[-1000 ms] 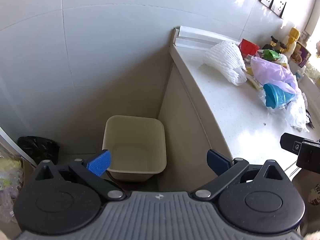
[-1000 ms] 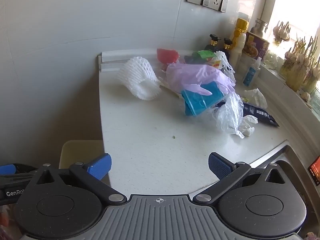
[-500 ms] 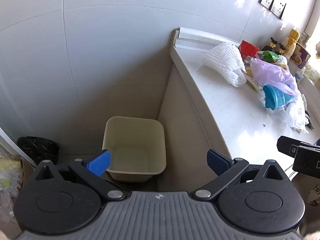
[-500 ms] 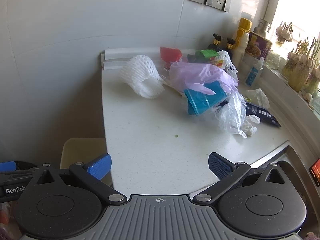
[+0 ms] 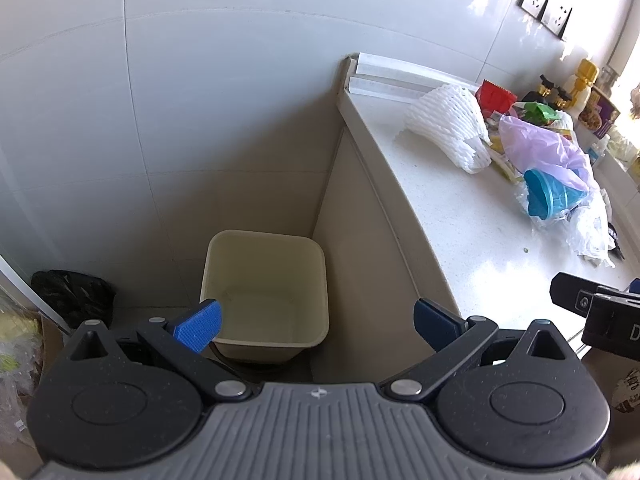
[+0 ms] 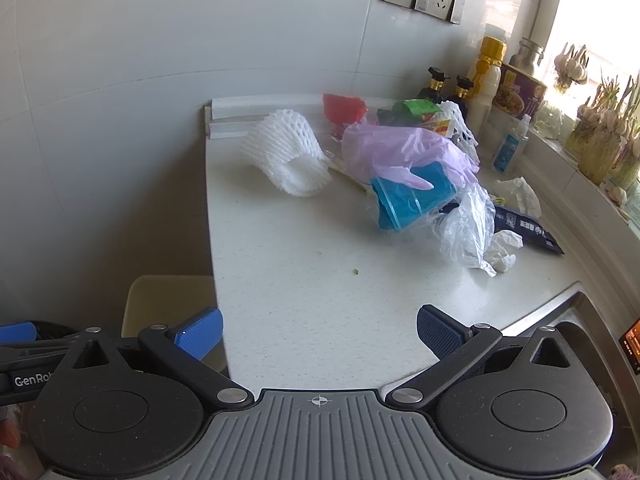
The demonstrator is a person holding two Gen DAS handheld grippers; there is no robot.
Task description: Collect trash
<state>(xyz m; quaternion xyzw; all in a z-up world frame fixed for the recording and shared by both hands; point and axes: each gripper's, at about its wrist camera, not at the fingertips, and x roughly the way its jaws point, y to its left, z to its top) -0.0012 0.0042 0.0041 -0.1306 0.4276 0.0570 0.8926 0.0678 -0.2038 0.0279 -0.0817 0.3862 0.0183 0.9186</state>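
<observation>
1. The left hand-held gripper (image 5: 316,322) is hovering with jaws apart over a square cream plastic bin (image 5: 265,292) on the floor.
2. The right hand-held gripper (image 6: 320,332), jaws spread, is facing the speckled white desk (image 6: 320,280).
3. Far on it are lying a ribbed white foam net (image 6: 286,152), a crinkled lilac bag (image 6: 396,148) and a teal cup (image 6: 412,200).

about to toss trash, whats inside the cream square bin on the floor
The cream square plastic bin shows bare inner walls and a bare floor, no trash. The open left gripper has a blue finger covering the bin's near left corner, so that part cannot be seen.

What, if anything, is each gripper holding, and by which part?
Nothing is held. The left gripper and right gripper are both open, with only empty space between their fingers.
</observation>
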